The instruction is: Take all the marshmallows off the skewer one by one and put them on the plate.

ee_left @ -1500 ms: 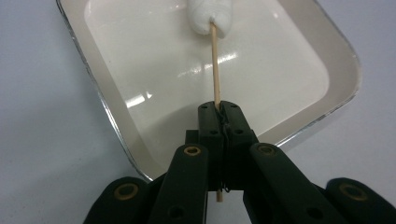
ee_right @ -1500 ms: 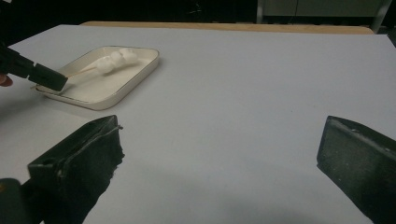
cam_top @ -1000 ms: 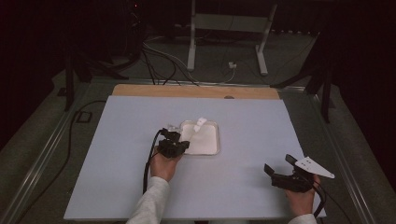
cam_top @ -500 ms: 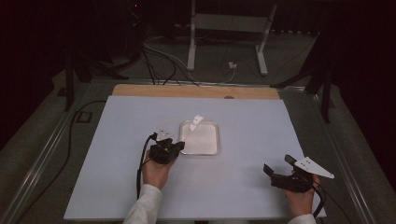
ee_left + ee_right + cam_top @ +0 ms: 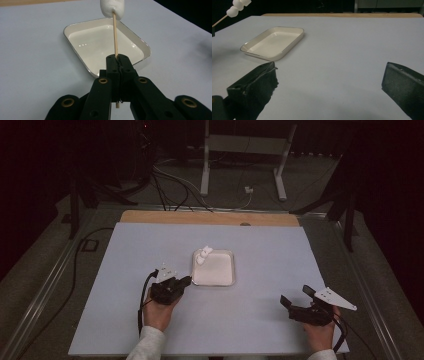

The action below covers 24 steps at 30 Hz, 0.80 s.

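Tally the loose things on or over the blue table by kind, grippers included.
Trays: 1, the white tray, empty.
Skewers: 1, the wooden skewer.
Marshmallows: 2 visible on the skewer, the marshmallows.
Grippers: 2, the left gripper and the right gripper.
Total: 6.

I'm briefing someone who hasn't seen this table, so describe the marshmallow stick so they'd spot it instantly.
On the pale blue table, find the white tray in the middle. At its left edge, the left tool grips a thin wooden stick that rises over the tray. It alone carries white marshmallows at its tip.
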Motion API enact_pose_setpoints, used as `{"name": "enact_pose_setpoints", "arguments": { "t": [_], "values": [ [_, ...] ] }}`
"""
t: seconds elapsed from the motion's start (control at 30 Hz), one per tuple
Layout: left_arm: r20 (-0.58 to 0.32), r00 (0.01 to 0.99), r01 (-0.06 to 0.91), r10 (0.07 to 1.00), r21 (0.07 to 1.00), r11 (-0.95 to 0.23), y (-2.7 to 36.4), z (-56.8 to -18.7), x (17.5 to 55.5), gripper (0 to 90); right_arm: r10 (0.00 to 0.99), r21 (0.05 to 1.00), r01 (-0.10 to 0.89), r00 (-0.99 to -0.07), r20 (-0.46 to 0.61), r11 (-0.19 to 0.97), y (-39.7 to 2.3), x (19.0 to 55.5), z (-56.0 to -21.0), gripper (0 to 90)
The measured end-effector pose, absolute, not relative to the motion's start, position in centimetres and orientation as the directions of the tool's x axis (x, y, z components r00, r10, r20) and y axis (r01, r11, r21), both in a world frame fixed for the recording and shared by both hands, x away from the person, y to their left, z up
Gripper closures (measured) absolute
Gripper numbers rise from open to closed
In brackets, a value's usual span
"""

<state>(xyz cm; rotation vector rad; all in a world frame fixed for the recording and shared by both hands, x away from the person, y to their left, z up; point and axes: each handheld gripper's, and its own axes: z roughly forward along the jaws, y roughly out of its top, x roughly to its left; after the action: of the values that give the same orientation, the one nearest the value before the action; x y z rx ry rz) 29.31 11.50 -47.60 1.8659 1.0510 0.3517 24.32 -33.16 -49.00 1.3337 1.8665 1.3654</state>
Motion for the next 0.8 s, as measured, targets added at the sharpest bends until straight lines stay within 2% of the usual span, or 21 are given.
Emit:
{"name": "enact_pose_setpoints", "arguments": {
  "t": [0.17,0.33,0.57,0.8],
  "values": [
    [-0.171,0.621,0.488,0.765,0.848,-0.206,11.9,-47.6,28.5,90.0,0.881,0.905,0.425,-0.431,0.196,0.007,-33.0,24.5,-48.4,0.0],
    [-0.172,0.630,0.473,0.758,0.859,-0.198,12.1,-47.4,28.3,90.0,0.850,0.910,0.415,-0.482,0.214,0.006,-32.1,25.1,-46.9,0.0],
    [-0.159,0.641,0.451,0.751,0.870,-0.200,12.2,-47.4,27.9,90.0,0.782,0.918,0.396,-0.570,0.254,-0.010,-28.8,28.6,-43.8,0.0],
    [-0.140,0.658,0.423,0.740,0.881,-0.211,12.0,-47.4,27.4,90.0,0.720,0.910,0.411,-0.617,0.317,-0.049,-26.7,30.9,-41.9,0.6]
  ]
}}
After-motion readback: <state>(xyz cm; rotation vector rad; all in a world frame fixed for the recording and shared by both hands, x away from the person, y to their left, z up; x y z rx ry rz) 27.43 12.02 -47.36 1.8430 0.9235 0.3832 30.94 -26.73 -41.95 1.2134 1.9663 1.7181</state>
